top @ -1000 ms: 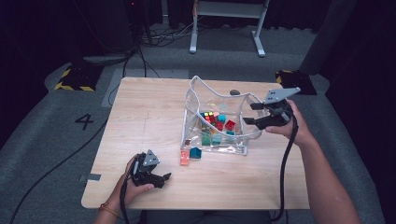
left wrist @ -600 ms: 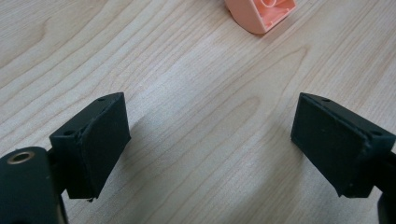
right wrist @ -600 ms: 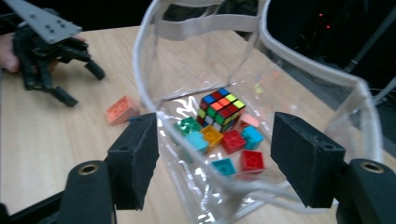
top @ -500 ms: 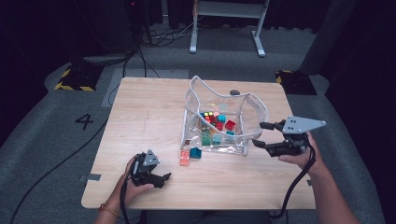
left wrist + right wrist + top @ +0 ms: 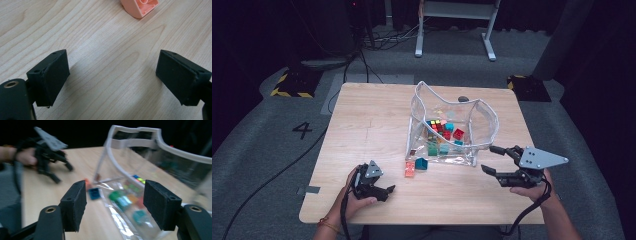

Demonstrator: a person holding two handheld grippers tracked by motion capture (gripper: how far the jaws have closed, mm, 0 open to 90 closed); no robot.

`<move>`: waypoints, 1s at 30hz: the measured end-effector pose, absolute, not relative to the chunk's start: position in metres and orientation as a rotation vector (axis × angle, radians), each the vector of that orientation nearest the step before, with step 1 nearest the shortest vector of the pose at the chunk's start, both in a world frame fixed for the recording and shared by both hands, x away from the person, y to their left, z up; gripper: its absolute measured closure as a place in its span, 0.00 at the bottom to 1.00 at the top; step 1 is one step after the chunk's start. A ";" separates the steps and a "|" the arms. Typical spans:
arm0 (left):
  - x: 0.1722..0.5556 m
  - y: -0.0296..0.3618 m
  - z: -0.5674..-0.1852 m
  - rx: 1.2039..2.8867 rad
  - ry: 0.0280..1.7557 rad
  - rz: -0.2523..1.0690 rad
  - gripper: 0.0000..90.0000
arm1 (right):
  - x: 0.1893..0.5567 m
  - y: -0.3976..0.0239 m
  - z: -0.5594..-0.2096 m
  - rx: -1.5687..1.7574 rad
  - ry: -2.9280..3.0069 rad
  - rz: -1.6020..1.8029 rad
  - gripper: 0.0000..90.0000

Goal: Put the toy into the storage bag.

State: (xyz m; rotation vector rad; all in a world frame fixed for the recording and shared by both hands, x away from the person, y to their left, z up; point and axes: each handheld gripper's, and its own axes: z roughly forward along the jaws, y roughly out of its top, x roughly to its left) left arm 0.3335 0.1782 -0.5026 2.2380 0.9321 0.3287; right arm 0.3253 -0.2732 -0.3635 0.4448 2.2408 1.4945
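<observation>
A clear plastic bag (image 5: pixel 482 117) stands open mid-table with several coloured blocks inside. Just outside its front left corner lie an orange block (image 5: pixel 410 169) and a teal block (image 5: pixel 420 163). My right gripper (image 5: pixel 488 159) hovers off the bag's front right corner, pointing left at it. It is open and its jaws have just closed slightly with nothing between them. The right gripper view looks past the open jaws (image 5: pixel 115 205) at the bag (image 5: pixel 140 147) and the teal block (image 5: pixel 94 193). My left gripper (image 5: pixel 384 192) rests near the front edge, open and empty (image 5: pixel 112 75); the orange block (image 5: pixel 140 7) lies ahead of it.
The wooden table (image 5: pixel 372 115) has bare room on its left half and along the front. A small dark object (image 5: pixel 463 99) sits behind the bag. Cables and a metal stand are on the floor beyond the table.
My right gripper has come away from over the bag's right rim, moving right, toward the person and lower. The left gripper has stayed put.
</observation>
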 end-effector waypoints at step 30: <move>0.334 0.178 -0.502 2.241 0.929 0.331 0.13 | 0.382 -0.126 -0.475 0.308 2.637 1.232 0.41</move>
